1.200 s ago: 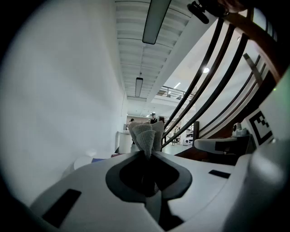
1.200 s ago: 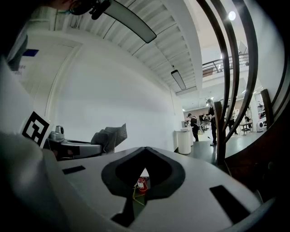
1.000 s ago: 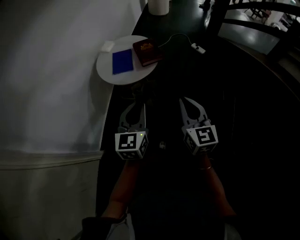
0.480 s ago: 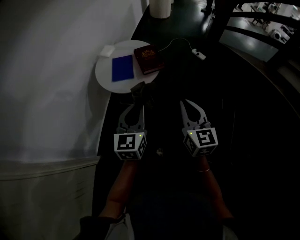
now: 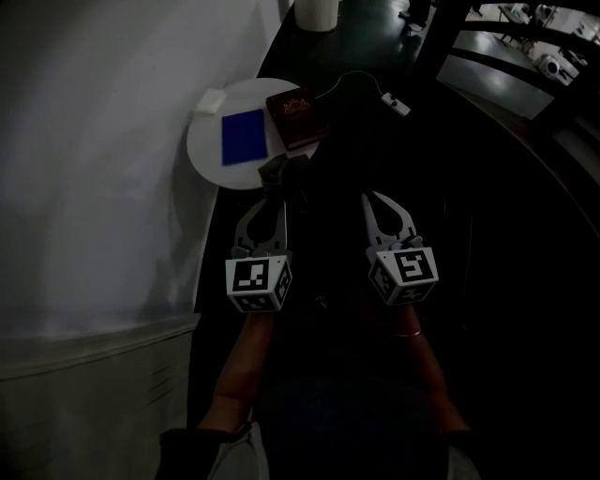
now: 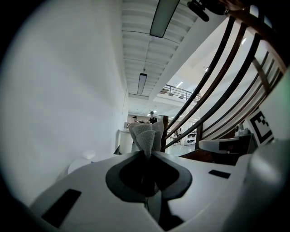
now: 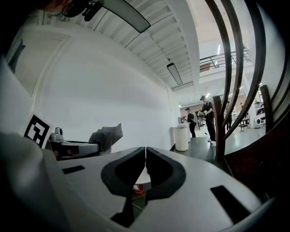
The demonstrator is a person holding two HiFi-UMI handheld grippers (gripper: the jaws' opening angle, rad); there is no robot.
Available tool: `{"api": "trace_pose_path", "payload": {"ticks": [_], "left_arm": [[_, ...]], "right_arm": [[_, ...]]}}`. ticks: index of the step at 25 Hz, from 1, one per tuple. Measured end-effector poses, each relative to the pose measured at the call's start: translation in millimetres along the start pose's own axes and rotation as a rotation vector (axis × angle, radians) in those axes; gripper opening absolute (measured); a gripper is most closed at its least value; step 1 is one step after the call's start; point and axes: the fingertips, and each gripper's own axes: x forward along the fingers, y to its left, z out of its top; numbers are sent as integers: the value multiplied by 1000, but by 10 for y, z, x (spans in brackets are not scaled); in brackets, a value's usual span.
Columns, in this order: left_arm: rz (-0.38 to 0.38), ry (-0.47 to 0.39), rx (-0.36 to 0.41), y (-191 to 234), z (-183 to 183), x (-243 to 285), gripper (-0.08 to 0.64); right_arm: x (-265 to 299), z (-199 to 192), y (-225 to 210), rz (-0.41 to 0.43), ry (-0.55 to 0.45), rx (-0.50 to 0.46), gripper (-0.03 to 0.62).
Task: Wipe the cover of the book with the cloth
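A dark red book [image 5: 297,116] with a gold emblem lies on the right side of a small round white table [image 5: 210,150], and its red cover [image 7: 134,187] peeks below the right jaws. My left gripper [image 5: 278,192] is shut on a grey cloth [image 5: 281,170] just short of the table's near edge. The cloth [image 6: 146,138] stands up between the closed jaws, and its folded corner [image 7: 108,137] shows at the left of the right gripper view. My right gripper [image 5: 379,199] hangs beside it, shut and empty, with its jaw tips touching [image 7: 145,149].
A blue rectangular card [image 5: 243,137] and a small white block [image 5: 211,99] also lie on the table. A white cable with a plug [image 5: 391,101] runs over the dark floor. A white wall stands at the left, a white bin [image 5: 316,13] ahead, and dark stair rails [image 6: 217,86] curve at the right.
Both grippers have moved forward toward the round table. The cloth in the left gripper now reaches the table's near edge. Neither gripper's grip changed.
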Motion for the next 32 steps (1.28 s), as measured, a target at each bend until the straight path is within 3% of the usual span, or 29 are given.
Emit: {"api": "trace_pose_path", "payload": {"ticks": [8, 22, 32], "left_arm": [[23, 17, 0, 107, -22, 463, 34], [205, 38, -16, 440, 146, 1666, 34], [281, 48, -32, 489, 187, 2184, 34]], "right_arm": [[465, -56, -262, 38, 23, 15, 29], [1599, 174, -1173, 164, 62, 1, 29], [2062, 290, -1587, 204, 59, -17, 29]]}}
